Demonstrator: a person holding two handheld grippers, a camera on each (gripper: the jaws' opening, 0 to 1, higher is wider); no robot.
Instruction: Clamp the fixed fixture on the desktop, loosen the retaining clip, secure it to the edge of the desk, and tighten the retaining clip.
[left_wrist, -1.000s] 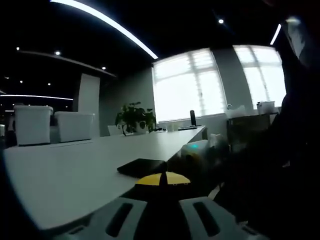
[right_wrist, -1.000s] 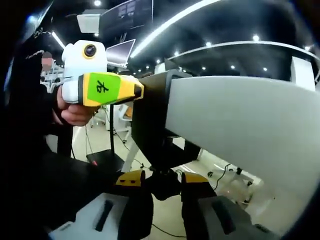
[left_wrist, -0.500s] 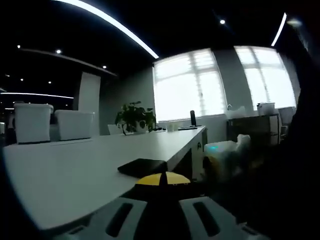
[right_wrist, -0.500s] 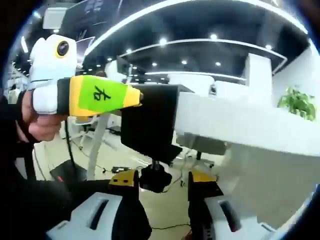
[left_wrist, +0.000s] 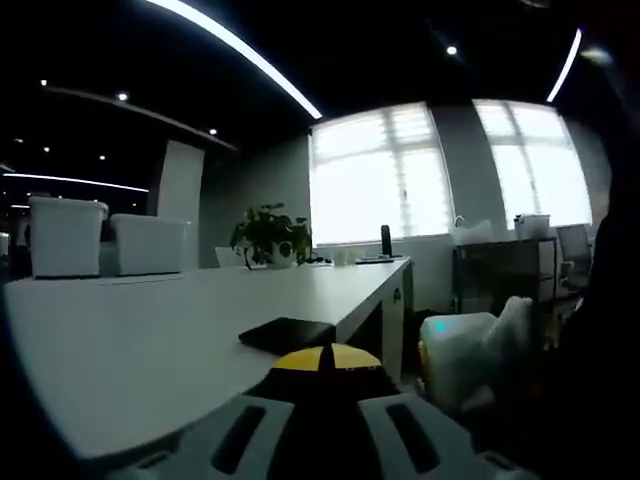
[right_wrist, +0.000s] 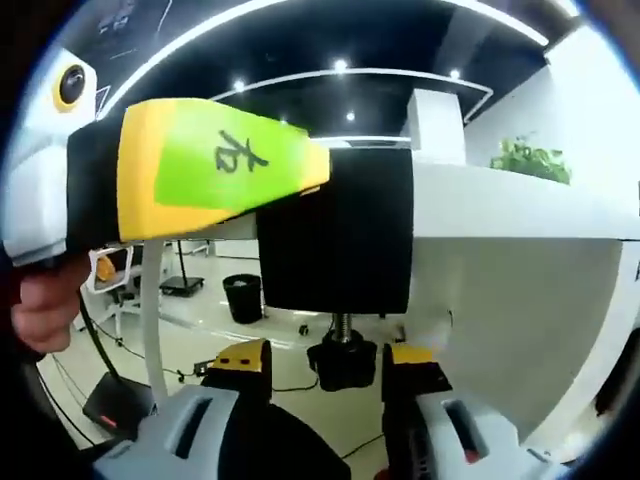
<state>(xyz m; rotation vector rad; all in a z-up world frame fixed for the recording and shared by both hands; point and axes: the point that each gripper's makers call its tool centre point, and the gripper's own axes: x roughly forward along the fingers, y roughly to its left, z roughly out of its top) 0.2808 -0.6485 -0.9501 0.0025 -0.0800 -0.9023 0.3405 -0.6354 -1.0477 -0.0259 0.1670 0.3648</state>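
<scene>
A black clamp fixture (right_wrist: 340, 235) sits over the edge of the white desk (right_wrist: 500, 195). Its threaded screw hangs below and ends in a black knob (right_wrist: 344, 366). My left gripper (right_wrist: 318, 175), yellow with a green label, is shut on the fixture from the left, and a hand (right_wrist: 40, 305) holds it. In the left gripper view the fixture's top plate (left_wrist: 285, 333) lies flat on the desk (left_wrist: 140, 335), just ahead of my left gripper (left_wrist: 325, 360). My right gripper (right_wrist: 335, 358) is open, one jaw on each side of the knob, with a gap showing on the left side.
In the left gripper view a potted plant (left_wrist: 265, 235) and white boxes (left_wrist: 65, 235) stand at the far end of the desk. The right gripper's white body (left_wrist: 465, 355) hangs off the desk's right edge. Below the desk are a black bin (right_wrist: 243, 297) and floor cables.
The right gripper view has closed in on the fixture from below, and its jaws now stand wider around the knob. In the left gripper view the right gripper has drifted right. The left gripper holds still.
</scene>
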